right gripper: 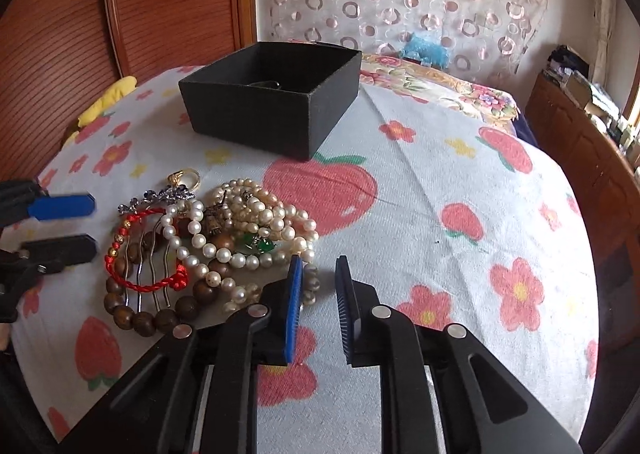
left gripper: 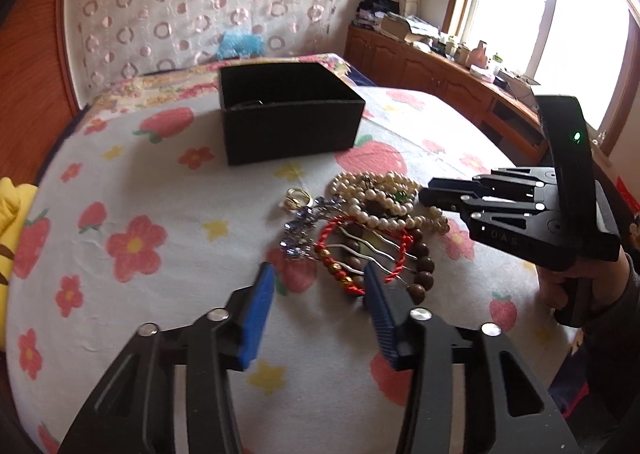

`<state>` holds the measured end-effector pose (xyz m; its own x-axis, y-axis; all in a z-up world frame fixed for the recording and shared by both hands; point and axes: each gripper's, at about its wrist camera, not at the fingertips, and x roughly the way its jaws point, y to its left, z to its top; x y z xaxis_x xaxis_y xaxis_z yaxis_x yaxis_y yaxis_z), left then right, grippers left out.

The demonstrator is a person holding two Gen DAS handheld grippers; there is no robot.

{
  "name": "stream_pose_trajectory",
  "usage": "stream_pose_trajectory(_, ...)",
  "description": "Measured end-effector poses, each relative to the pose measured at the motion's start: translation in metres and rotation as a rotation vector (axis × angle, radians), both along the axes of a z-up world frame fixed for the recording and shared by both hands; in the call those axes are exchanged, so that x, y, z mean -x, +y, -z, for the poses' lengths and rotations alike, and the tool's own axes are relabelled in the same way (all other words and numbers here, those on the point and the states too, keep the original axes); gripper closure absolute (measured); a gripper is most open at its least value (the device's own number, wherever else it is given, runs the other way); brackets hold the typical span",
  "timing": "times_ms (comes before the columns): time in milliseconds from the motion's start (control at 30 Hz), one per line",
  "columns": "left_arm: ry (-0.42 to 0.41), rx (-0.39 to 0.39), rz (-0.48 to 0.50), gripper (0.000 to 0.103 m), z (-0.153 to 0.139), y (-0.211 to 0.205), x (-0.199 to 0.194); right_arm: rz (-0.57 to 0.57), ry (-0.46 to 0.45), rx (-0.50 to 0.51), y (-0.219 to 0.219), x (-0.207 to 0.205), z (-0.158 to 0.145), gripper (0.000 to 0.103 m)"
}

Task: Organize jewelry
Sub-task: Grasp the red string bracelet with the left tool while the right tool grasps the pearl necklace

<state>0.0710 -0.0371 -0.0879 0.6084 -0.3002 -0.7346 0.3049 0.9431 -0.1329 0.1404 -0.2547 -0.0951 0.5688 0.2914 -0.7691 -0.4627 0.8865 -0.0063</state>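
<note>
A heap of jewelry lies on the flowered cloth: a pearl necklace, a red cord bracelet, a brown wooden bead bracelet, a crystal hair comb and a gold ring. Behind it stands an open black box with a small item inside. My left gripper is open at the heap's near-left edge, its right finger beside the red bracelet. My right gripper stands narrowly open, nothing between its pads, its left finger against the pearls.
The cloth covers a bed with a wooden headboard. A yellow plush lies at the left edge. A cluttered wooden cabinet runs under the window. A person's hand holds the right gripper's handle.
</note>
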Motion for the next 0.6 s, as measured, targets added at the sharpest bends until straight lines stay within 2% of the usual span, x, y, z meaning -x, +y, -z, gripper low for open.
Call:
stream_pose_trajectory(100, 0.028, 0.008, 0.007, 0.070, 0.004, -0.005, -0.005, 0.001, 0.007, -0.017, -0.001, -0.001, -0.001, 0.084)
stream_pose_trajectory(267, 0.044, 0.009, 0.005, 0.073, 0.006, -0.012, -0.011, 0.001, 0.005, -0.016, -0.003, -0.001, -0.001, 0.084)
stream_pose_trajectory(367, 0.052, 0.010, 0.003, 0.079, 0.007, -0.014, -0.013, 0.001, 0.000, -0.006, -0.002, 0.000, -0.001, 0.084)
stream_pose_trajectory(433, 0.047, 0.007, 0.000, 0.091, 0.005, -0.013, -0.012, 0.001, -0.003, -0.001, -0.002, 0.000, -0.001, 0.084)
stream_pose_trajectory(500, 0.040, 0.009, -0.003, 0.096, 0.003, -0.013, -0.011, 0.001, -0.002, -0.002, -0.003, 0.000, -0.001, 0.084)
stream_pose_trajectory(600, 0.013, 0.009, -0.011, 0.096, -0.003, -0.010, -0.007, 0.001, -0.005, 0.004, -0.003, 0.000, -0.001, 0.084)
